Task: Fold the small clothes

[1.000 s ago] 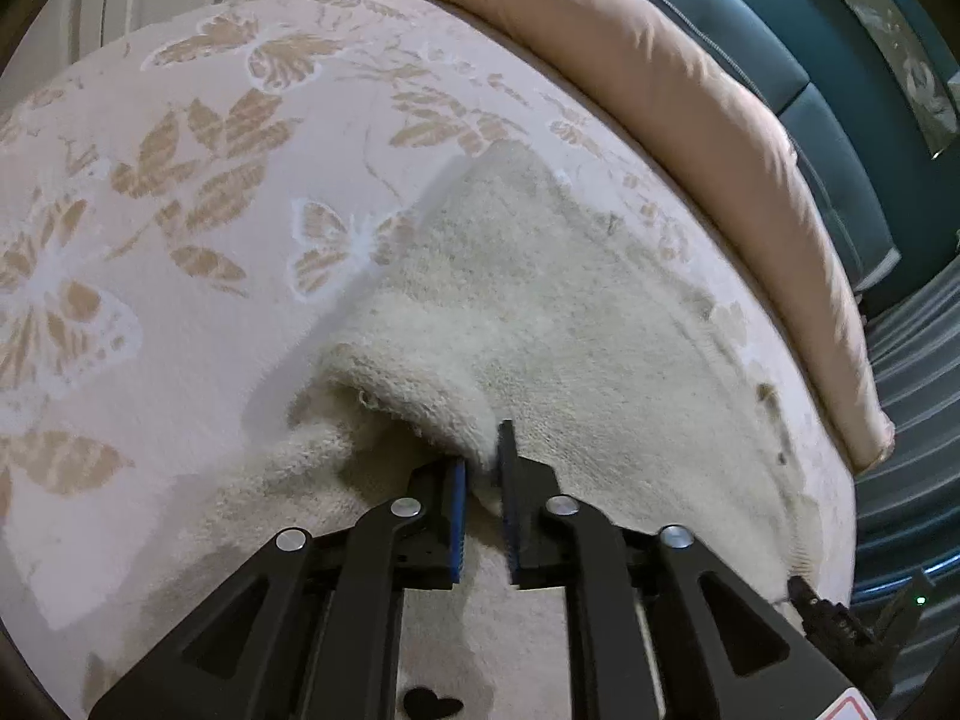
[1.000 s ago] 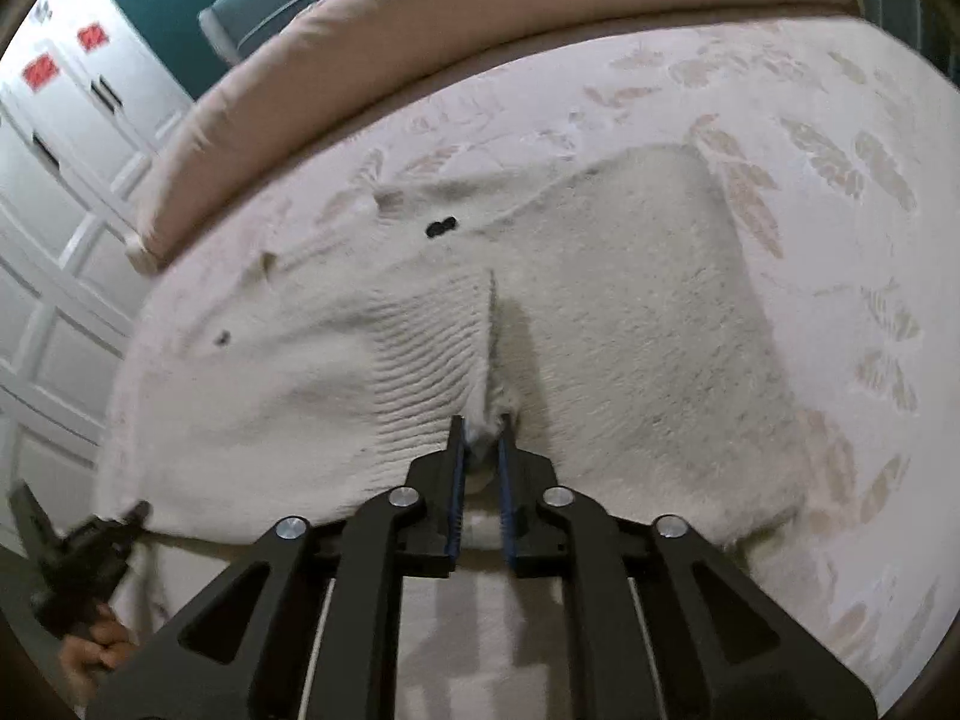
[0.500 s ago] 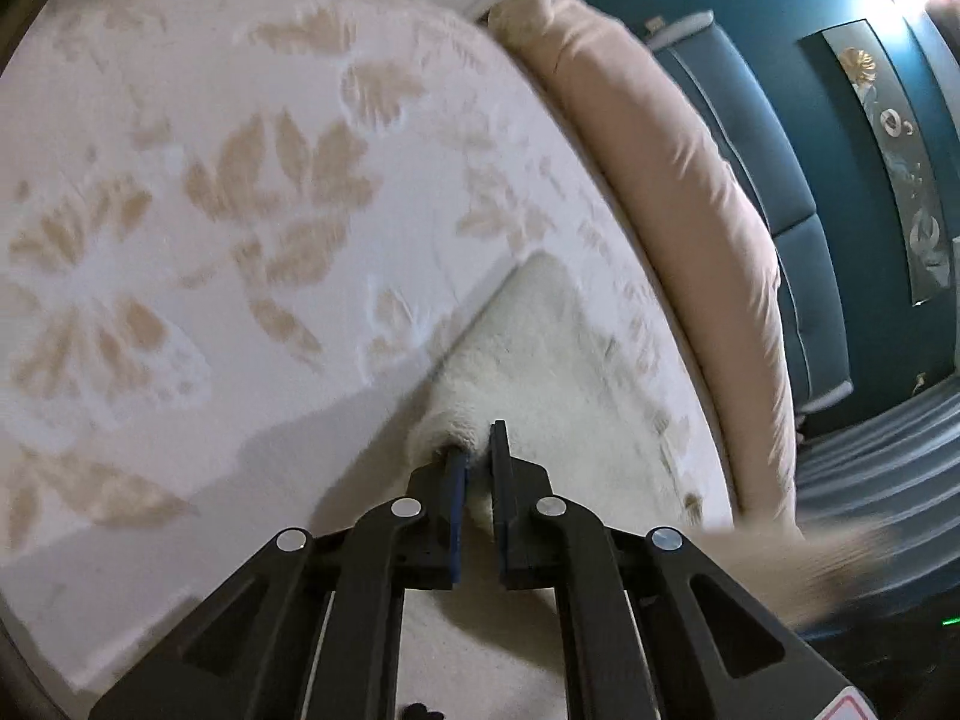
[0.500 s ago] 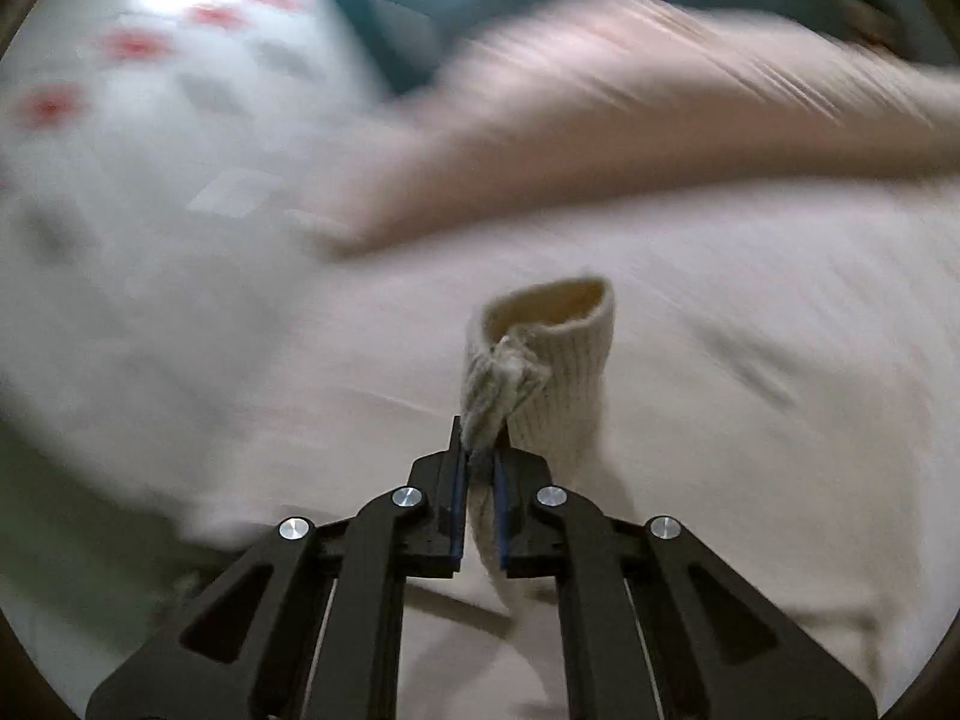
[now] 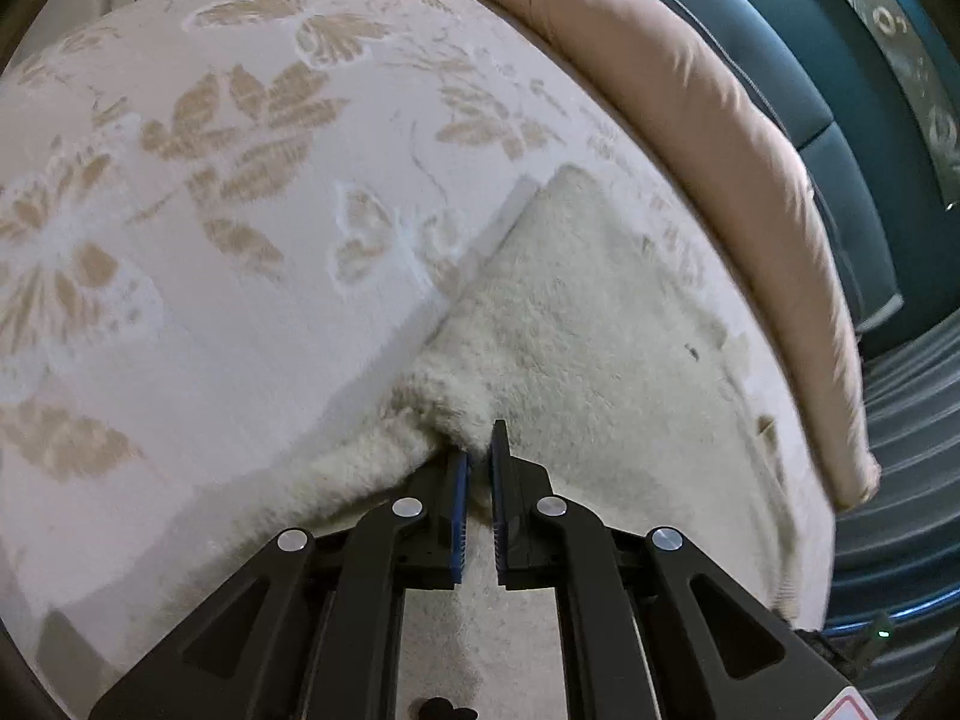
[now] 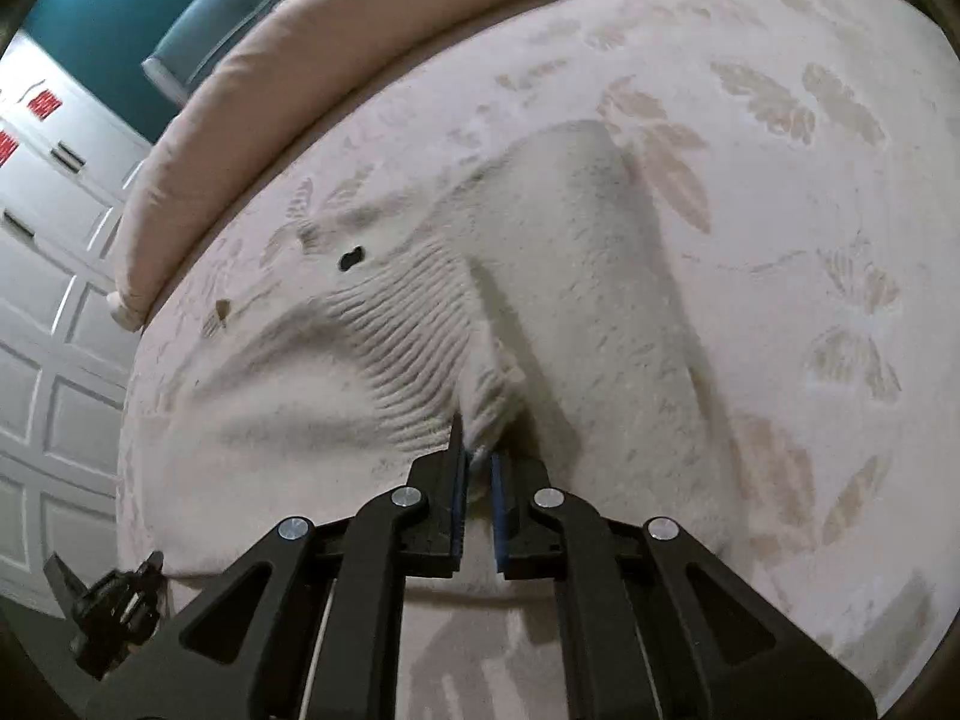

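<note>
A small cream knit sweater [image 5: 588,324] lies on a bed with a leaf-patterned cover [image 5: 240,192]. My left gripper [image 5: 478,450] is shut on a fuzzy edge of the sweater, low over the bed. In the right wrist view the sweater [image 6: 600,276] shows a ribbed band [image 6: 414,330] and small dark heart marks. My right gripper [image 6: 478,456] is shut on the end of that ribbed band, with the cloth bunched at its tips.
A long pink bolster [image 5: 708,138] runs along the far side of the bed, also in the right wrist view [image 6: 288,60]. A teal headboard [image 5: 840,120] stands behind it. White panelled doors [image 6: 48,276] are on the left. The bed edge is close below both grippers.
Both grippers lifted the sweater off the bed half a second ago, then brought it back down. It now lies spread on the cover, both grippers still gripping it.
</note>
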`<state>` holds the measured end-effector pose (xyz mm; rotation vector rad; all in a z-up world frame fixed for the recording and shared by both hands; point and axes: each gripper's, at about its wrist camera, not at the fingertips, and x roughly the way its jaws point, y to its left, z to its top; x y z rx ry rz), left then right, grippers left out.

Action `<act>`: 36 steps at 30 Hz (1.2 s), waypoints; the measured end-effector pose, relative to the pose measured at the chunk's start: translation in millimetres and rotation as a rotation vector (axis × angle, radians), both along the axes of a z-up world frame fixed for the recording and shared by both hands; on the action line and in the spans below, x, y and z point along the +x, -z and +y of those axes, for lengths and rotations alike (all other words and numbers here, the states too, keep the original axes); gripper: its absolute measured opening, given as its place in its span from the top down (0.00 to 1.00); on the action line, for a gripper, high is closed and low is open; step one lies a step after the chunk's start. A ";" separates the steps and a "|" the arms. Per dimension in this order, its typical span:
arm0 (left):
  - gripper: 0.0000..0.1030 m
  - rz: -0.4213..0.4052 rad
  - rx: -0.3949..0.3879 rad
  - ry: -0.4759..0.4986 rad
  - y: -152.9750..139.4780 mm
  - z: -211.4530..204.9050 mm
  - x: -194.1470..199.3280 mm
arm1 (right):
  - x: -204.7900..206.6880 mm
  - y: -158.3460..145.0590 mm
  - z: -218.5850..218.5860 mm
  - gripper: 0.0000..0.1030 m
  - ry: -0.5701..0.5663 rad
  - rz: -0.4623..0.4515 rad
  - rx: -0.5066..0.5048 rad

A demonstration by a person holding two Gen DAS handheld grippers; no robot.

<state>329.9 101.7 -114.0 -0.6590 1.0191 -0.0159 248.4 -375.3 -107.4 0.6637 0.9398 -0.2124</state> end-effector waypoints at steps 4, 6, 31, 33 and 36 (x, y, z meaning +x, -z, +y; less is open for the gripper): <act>0.95 -0.002 0.039 0.013 -3.0 -1.4 1.0 | 7.4 -23.5 12.2 0.94 -0.039 -0.099 -0.042; 0.94 0.001 0.048 0.017 -2.6 -0.8 1.4 | 18.8 -2.7 6.3 0.92 -0.042 0.006 -0.062; 0.36 0.176 0.005 0.188 -24.4 66.3 -242.8 | -319.8 -8.3 74.6 0.34 0.031 0.105 0.105; 0.36 0.178 -0.021 0.209 -22.5 58.3 -236.6 | -306.1 -7.0 79.0 0.33 0.019 0.097 0.124; 0.36 0.177 -0.020 0.204 -21.1 53.5 -230.2 | -297.6 -3.3 84.5 0.33 0.017 0.090 0.110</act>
